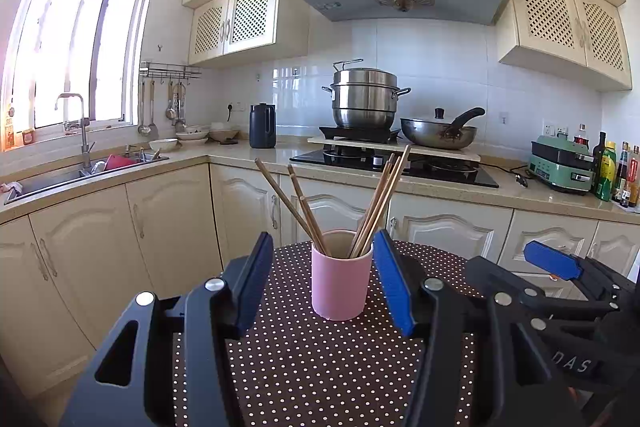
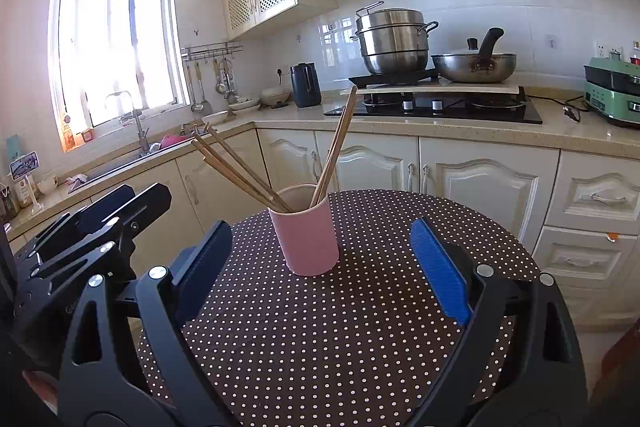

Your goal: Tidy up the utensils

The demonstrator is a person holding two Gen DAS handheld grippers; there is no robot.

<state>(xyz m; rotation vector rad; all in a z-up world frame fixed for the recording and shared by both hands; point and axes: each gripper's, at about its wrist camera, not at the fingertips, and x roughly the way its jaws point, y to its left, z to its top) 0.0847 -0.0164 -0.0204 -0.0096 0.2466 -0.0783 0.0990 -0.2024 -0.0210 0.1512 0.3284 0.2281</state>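
Observation:
A pink cup (image 1: 340, 283) stands upright on a round table with a brown white-dotted cloth (image 1: 320, 367). Several wooden chopsticks (image 1: 380, 203) stand in it, splayed left and right. My left gripper (image 1: 324, 267) is open, its blue pads on either side of the cup, apart from it. In the right wrist view the same cup (image 2: 310, 239) with chopsticks (image 2: 240, 167) stands ahead of my right gripper (image 2: 324, 259), which is open and empty on the table's near side. The right gripper (image 1: 560, 267) shows at the right of the left wrist view; the left gripper (image 2: 100, 219) shows at the left of the right wrist view.
Cream kitchen cabinets (image 1: 160, 227) and a counter wrap behind the table. On the counter are a sink (image 1: 80, 171), a dark kettle (image 1: 262, 126), a stove (image 1: 396, 163) with a steel steamer pot (image 1: 364, 99) and wok (image 1: 440, 135), a green appliance (image 1: 560, 163) and bottles (image 1: 616, 171).

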